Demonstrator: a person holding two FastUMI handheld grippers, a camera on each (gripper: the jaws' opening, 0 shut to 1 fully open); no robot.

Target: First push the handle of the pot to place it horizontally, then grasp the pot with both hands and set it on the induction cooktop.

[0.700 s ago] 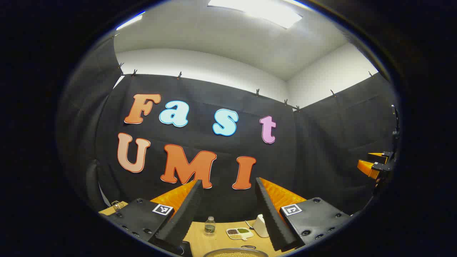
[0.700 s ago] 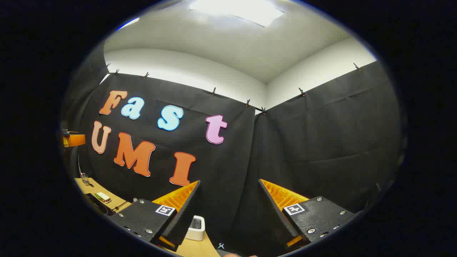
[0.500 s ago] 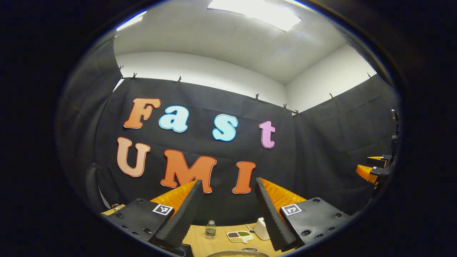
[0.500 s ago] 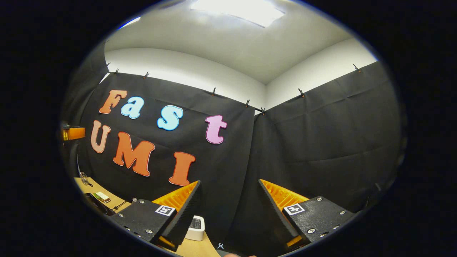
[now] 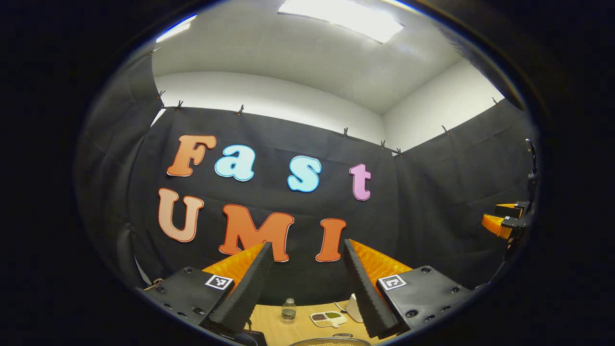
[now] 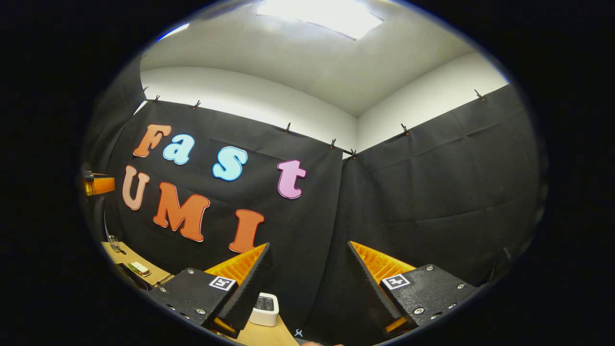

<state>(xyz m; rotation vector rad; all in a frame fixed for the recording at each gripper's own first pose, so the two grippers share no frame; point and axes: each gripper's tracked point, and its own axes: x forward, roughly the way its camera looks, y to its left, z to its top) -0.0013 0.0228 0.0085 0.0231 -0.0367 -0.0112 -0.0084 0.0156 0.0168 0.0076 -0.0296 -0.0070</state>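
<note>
Both hand-held grippers are seen raised, fingers spread apart and empty: the left hand-held gripper [image 5: 307,250] and the right hand-held gripper [image 6: 310,250]. The pot [image 5: 329,341] is observed at the bottom edge of the left gripper view, resting on the tabletop [image 5: 274,324]. Beyond it, a small bottle [image 5: 288,309] and a divided dish [image 5: 327,318] are noted.

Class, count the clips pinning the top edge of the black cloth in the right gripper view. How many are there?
8 clips: two at the far left, then, the corner and far right. More may be hidden at the edges.
</note>
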